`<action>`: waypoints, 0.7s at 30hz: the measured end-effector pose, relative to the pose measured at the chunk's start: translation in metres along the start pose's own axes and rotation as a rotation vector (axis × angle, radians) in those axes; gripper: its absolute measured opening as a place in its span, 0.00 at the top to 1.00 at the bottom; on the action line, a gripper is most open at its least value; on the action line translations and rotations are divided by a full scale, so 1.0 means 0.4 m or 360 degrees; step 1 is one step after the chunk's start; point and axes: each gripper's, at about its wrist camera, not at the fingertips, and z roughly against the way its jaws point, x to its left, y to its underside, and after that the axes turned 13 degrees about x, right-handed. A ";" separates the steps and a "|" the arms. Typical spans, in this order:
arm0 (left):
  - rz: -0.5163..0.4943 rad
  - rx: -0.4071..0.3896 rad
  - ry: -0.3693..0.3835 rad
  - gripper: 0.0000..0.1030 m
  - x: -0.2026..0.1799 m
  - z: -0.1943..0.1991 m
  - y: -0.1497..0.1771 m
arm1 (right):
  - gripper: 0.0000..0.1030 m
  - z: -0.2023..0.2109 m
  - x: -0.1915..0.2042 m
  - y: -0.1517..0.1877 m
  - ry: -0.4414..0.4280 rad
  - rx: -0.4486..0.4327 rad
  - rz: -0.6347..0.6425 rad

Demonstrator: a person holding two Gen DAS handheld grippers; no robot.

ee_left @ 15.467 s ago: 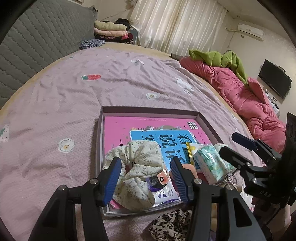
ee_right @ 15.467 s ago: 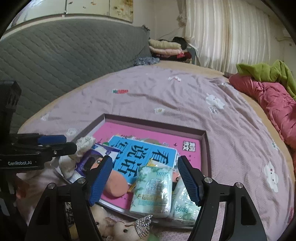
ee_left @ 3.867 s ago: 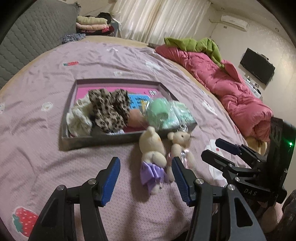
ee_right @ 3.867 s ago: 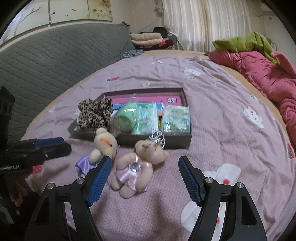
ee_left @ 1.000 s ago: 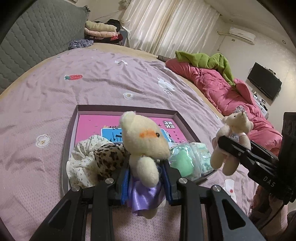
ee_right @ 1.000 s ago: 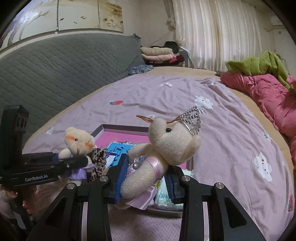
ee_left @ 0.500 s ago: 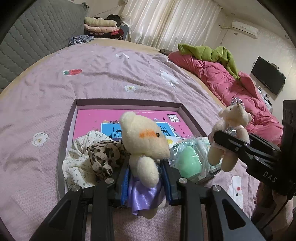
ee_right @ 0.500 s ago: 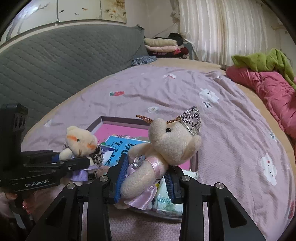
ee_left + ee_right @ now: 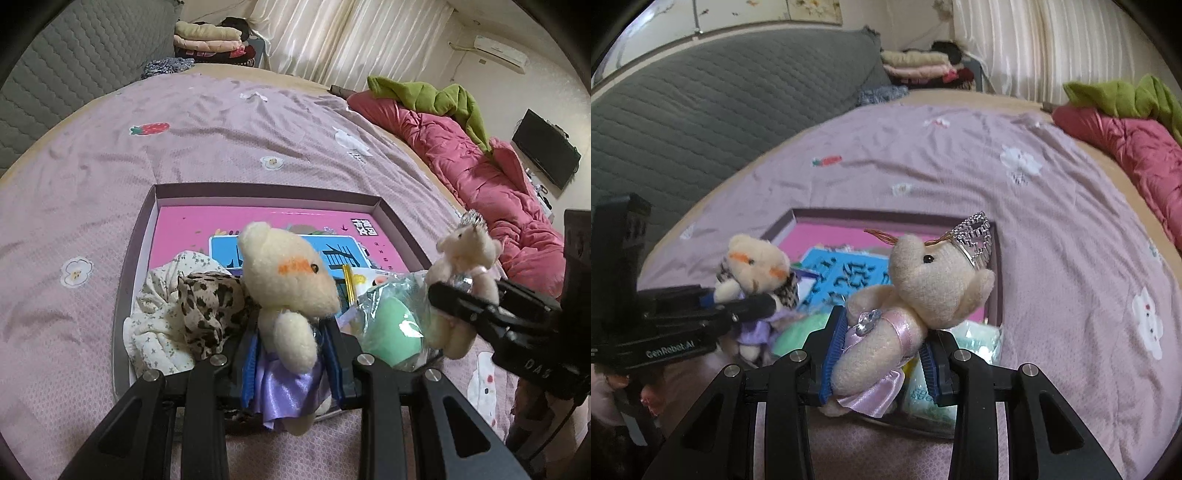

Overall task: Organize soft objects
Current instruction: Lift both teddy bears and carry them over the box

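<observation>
your left tongs [image 9: 291, 363] grip the purple-skirted teddy bear [image 9: 288, 291], your right tongs [image 9: 882, 354] the crowned teddy bear [image 9: 916, 295], above the tray [image 9: 142, 225].

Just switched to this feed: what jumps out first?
Two small teddy bears held up over the shallow box on the bed: the left gripper is shut on the bear in a purple skirt, the right gripper on the crowned bear in pink. Below them, scrunchies crowd the box's near left corner.

Both wrist views close, angled down over shared tray [image 9: 137, 236] [image 9: 995, 258], bed.
</observation>
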 end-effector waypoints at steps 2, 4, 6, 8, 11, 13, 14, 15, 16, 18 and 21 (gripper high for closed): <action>0.0012 0.0004 -0.0001 0.68 0.003 -0.003 -0.002 | 0.60 -0.014 -0.001 0.003 0.0020 0.0036 -0.0003; 0.0020 0.0006 0.0005 0.68 0.006 -0.002 -0.001 | 0.60 -0.025 -0.001 0.007 0.0045 0.0072 0.0002; 0.0032 0.0003 0.0013 0.68 0.009 -0.001 -0.002 | 0.58 -0.028 -0.004 0.009 0.0062 0.0076 -0.0003; 0.0043 0.0004 0.0012 0.68 0.012 -0.001 -0.002 | 0.53 -0.031 -0.001 0.011 0.0091 0.0095 0.0014; 0.0054 0.0016 0.0029 0.67 0.016 0.002 -0.003 | 0.39 -0.036 0.007 0.014 0.0210 0.0118 0.0060; 0.0048 0.0024 0.0032 0.64 0.016 0.005 -0.003 | 0.36 -0.035 0.011 0.018 0.0262 0.0121 0.0085; 0.0044 0.0030 0.0041 0.59 0.015 0.007 -0.003 | 0.34 -0.031 0.011 0.020 0.0288 0.0116 0.0085; 0.0045 0.0033 0.0047 0.55 0.015 0.008 -0.004 | 0.33 -0.027 0.008 0.022 0.0295 0.0111 0.0084; 0.0045 0.0031 0.0050 0.53 0.014 0.010 -0.002 | 0.32 -0.021 0.006 0.023 0.0299 0.0102 0.0078; 0.0030 0.0028 0.0046 0.51 0.010 0.014 0.000 | 0.32 -0.008 -0.002 0.027 0.0291 0.0082 0.0052; 0.0020 0.0008 0.0031 0.50 0.008 0.022 0.001 | 0.32 0.011 -0.011 0.032 0.0275 0.0050 0.0011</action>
